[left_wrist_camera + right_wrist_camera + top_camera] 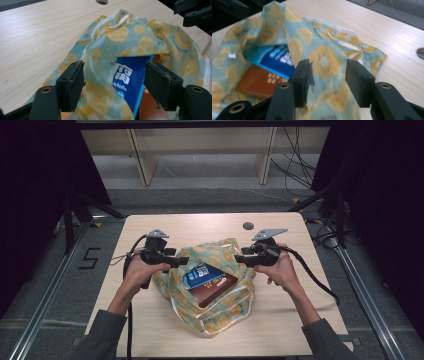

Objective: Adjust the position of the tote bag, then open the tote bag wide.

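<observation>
Lemon-print cloth bag [215, 285] lies mid-counter [150, 330], mouth gaping over a blue packet [202, 274] and brown box [216, 291]; left gripper [181, 262] and right gripper [239, 258] flank it, fingers parted, holding nothing; best re-pinch opposite rims squarely, lifting evenly so contents stay inside.

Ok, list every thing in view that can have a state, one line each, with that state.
Lemon-print bag: lying on the table, mouth open, cloth crumpled.
Blue packet: inside the bag, partly showing.
Brown box: inside the bag, beside the blue packet.
Left gripper: jaws open, bag cloth between them, not pressed.
Right gripper: jaws open, bag cloth between them, not pressed.
Table: bare around the bag.
</observation>
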The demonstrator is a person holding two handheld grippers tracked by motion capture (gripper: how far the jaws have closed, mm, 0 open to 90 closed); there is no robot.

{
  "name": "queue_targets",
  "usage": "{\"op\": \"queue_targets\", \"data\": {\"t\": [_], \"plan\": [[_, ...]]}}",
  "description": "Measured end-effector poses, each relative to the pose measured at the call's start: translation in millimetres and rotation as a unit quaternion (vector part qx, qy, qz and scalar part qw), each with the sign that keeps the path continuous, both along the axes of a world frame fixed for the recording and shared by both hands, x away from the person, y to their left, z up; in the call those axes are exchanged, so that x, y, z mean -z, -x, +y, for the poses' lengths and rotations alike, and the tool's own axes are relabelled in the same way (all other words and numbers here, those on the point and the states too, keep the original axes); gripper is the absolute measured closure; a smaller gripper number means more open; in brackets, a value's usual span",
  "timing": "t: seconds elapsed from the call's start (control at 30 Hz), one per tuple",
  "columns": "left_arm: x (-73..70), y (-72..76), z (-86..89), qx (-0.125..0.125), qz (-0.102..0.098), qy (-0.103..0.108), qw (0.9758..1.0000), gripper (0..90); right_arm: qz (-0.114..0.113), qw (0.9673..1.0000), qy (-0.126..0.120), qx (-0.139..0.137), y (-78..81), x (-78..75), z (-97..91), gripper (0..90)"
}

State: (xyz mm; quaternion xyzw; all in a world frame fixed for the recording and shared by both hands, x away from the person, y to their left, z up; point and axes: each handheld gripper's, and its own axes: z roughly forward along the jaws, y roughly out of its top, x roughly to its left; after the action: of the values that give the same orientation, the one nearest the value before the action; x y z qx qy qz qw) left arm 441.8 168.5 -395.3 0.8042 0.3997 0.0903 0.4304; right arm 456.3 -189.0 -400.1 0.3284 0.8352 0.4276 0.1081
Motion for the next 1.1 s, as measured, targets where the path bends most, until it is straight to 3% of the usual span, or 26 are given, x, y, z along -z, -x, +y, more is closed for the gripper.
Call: {"op": "queue_targets", "data": {"t": [0.13, 0.23, 0.27, 0.3, 0.37, 0.43, 0.47, 0.5, 0.57, 0.63, 0.87, 0.9, 0.97, 1.0, 1.1], "plan": [[6.7, 24.6, 6.6, -0.016, -0.004, 0.01, 0.9998, 23.1, 0.008, 0.9997, 0.019, 0.016, 11.9, 8.4, -12.4, 50.0], [11.4, 42.0, 13.7, -0.013, -0.017, 0.001, 0.9998, 17.8, 0.007, 0.9994, 0.024, 0.024, 14.7, 13.1, -24.8, 48.8], [14.0, 48.3, 14.3, -0.022, -0.024, 0.007, 0.9995, 17.1, 0.008, 0.9992, 0.026, 0.03, 17.0, 14.7, -28.6, 48.2], [15.5, 52.8, 18.1, -0.014, -0.027, -0.003, 0.9995, 17.1, 0.008, 0.9989, 0.027, 0.036, 19.6, 16.4, -32.0, 47.1], [20.4, 62.2, 23.0, -0.027, -0.03, 0.001, 0.9992, 17.1, 0.01, 0.9987, 0.029, 0.04, 24.2, 19.4, -38.4, 45.8], [25.3, 70.1, 27.4, -0.037, -0.029, 0.019, 0.9987, 17.1, 0.018, 0.9985, 0.027, 0.043, 29.1, 21.6, -44.8, 44.7], [27.0, 73.9, 30.6, -0.04, -0.031, 0.016, 0.9986, 17.1, 0.012, 0.9985, 0.028, 0.046, 31.0, 23.4, -47.6, 44.2], [29.0, 77.2, 33.3, -0.04, -0.031, 0.017, 0.9986, 17.1, 0.02, 0.9983, 0.027, 0.048, 34.0, 24.5, -49.5, 43.6], [32.8, 84.5, 35.4, -0.052, -0.032, 0.028, 0.9977, 17.1, 0.016, 0.998, 0.026, 0.055, 36.9, 27.2, -54.2, 42.6], [36.3, 90.5, 37.4, -0.055, -0.029, 0.03, 0.9976, 17.1, 0.018, 0.9974, 0.04, 0.058, 39.8, 28.3, -56.4, 41.1], [42.5, 106.2, 40.2, -0.054, -0.045, 0.005, 0.9975, 17.1, 0.023, 0.9973, 0.037, 0.059, 49.1, 32.9, -64.3, 40.6], [44.0, 108.8, 39.6, -0.056, -0.045, 0.01, 0.9974, 17.1, 0.01, 0.9974, 0.041, 0.058, 49.5, 34.5, -66.5, 40.2], [45.4, 112.8, 40.6, -0.051, -0.044, 0.006, 0.9977, 17.1, 0.017, 0.9973, 0.037, 0.061, 53.8, 35.3, -68.2, 40.0], [47.3, 115.1, 39.6, -0.059, -0.048, 0.014, 0.997, 17.1, 0.021, 0.997, 0.035, 0.066, 57.2, 36.4, -68.5, 39.7], [50.9, 119.7, 40.8, -0.062, -0.049, 0.014, 0.9968, 17.1, 0.018, 0.997, 0.037, 0.065, 62.4, 38.8, -72.7, 39.0]]}}
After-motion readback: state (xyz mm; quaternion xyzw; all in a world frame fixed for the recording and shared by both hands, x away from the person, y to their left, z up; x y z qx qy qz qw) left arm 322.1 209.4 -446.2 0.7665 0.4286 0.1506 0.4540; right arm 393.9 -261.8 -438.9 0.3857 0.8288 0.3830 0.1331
